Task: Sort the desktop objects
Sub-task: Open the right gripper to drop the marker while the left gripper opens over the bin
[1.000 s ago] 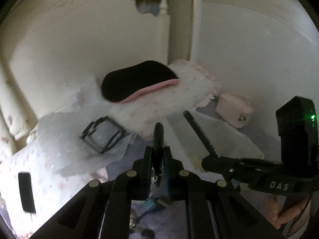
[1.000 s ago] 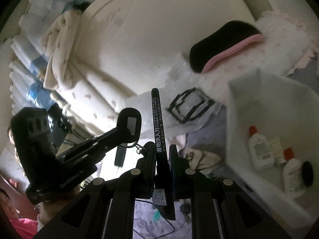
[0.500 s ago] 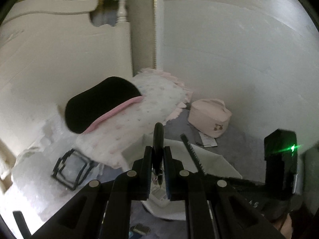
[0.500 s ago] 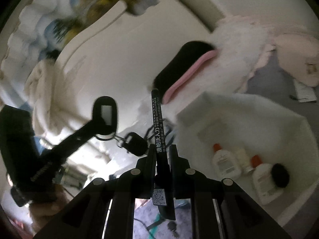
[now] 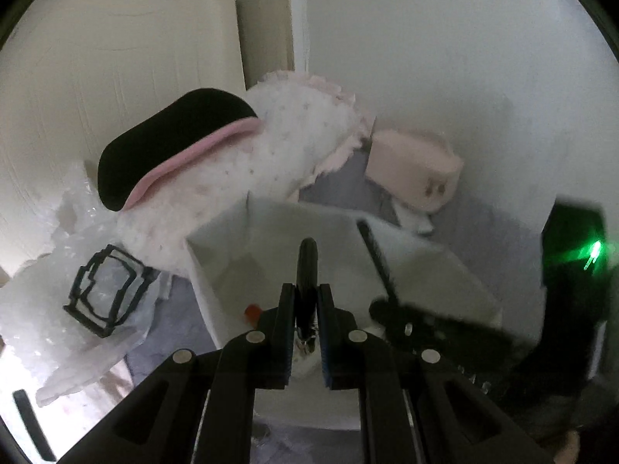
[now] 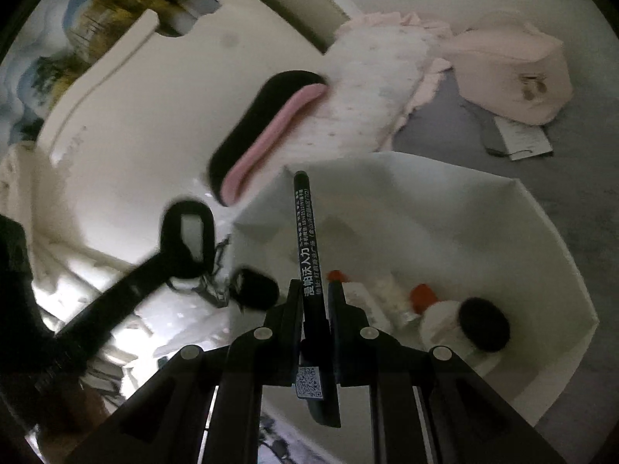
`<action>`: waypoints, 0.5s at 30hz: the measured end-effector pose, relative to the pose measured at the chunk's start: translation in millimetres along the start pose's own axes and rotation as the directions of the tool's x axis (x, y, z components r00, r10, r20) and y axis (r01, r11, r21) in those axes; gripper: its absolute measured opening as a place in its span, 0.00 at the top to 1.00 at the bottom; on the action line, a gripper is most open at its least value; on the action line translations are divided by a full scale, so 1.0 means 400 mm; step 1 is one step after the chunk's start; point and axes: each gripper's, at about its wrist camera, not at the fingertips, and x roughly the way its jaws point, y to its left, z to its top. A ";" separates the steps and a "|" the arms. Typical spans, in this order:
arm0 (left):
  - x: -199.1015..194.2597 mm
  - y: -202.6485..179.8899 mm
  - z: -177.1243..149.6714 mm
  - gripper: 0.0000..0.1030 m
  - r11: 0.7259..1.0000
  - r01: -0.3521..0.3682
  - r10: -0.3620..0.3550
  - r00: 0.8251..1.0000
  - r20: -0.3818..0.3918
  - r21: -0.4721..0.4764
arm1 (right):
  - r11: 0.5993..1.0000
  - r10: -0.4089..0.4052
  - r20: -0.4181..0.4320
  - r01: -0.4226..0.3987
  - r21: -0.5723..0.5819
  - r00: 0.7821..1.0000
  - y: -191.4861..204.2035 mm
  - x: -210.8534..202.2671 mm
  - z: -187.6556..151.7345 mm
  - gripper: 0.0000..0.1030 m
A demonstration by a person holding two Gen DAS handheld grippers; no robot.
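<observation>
Both grippers clenched on cargo above the white storage box, which sits on grey bedding. Right gripper pinches a black pen printed with white characters; the pen's long axis runs forward along the fingers, tip over the box's far wall. Left gripper pinches a black key fob edge-on, with a metal ring hanging below it; in the right view the fob sits just outside the box's left wall. Box already holds two white bottles with orange caps and a black round lid. Judgement: right hand is nearer the interior; the pen lies directly above it, so release should land inside.
</observation>
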 end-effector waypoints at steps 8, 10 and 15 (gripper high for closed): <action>-0.021 0.026 -0.025 0.39 0.995 -0.075 0.077 0.996 0.036 -0.068 | 0.988 -0.146 0.041 0.147 -0.040 0.988 0.010 -0.015 0.004 0.65; -0.032 0.054 -0.037 0.29 0.992 -0.031 0.037 0.998 0.047 -0.122 | 0.989 -0.146 0.057 0.147 -0.013 0.988 -0.003 -0.031 0.008 0.45; -0.060 0.077 -0.060 0.29 0.992 -0.050 0.057 0.997 0.056 -0.117 | 0.994 -0.107 0.064 0.107 -0.009 0.992 0.022 -0.042 0.008 0.43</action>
